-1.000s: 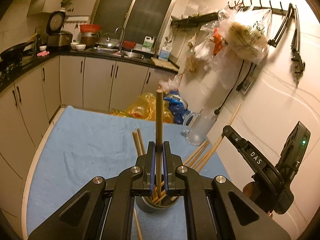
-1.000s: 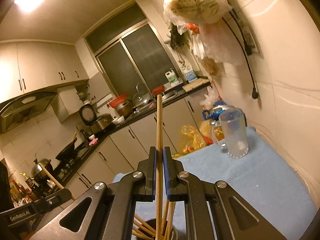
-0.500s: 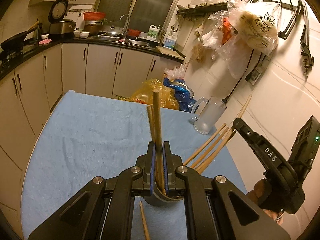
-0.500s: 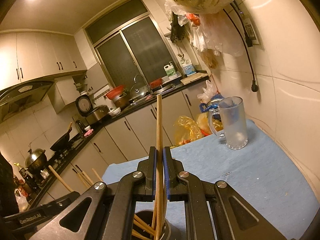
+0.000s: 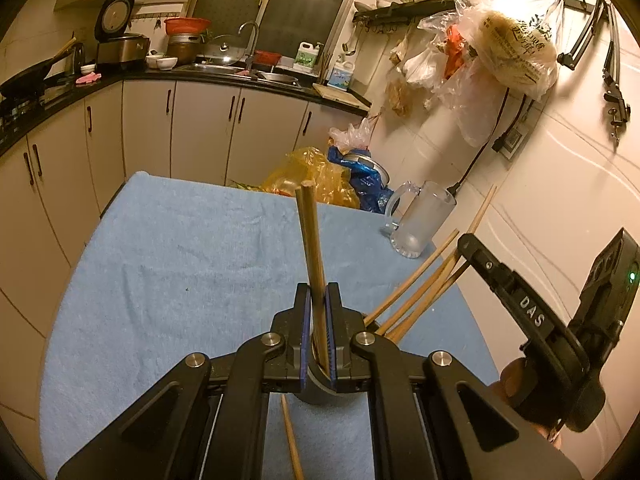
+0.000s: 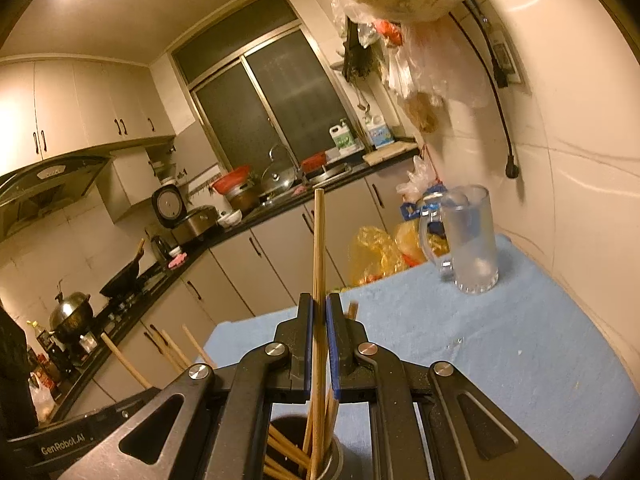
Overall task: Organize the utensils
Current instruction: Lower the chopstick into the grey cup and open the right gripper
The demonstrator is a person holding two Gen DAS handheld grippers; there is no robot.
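Kitchen at night, warm ceiling light; bench [image 5: 168, 256] covered with a blue towel, set against a tiled wall.

Near: left tongs [image 5: 316, 332] clamped tight on one wooden chopstick [image 5: 311, 240]. Since a second ago these tongs have sunk toward the dark holder cup [image 5: 316, 390], which now sits directly under the jaws; the stick's lower end appears to be inside the rim. Right tongs [image 6: 319, 344], likewise closed hard, grip a second chopstick [image 6: 319, 248] whose lower end already stands in the same cup [image 6: 336, 456] among several others. This hand has barely shifted.

One loose chopstick [image 5: 291, 440] lies on the towel just beside the cup.

Further: bundle of chopsticks [image 5: 424, 292] fanning rightward from the cup; beyond, empty glass mug [image 5: 420, 220] near the wall.

Judgement: both sticks are seated, release is due, and the loose one is left.
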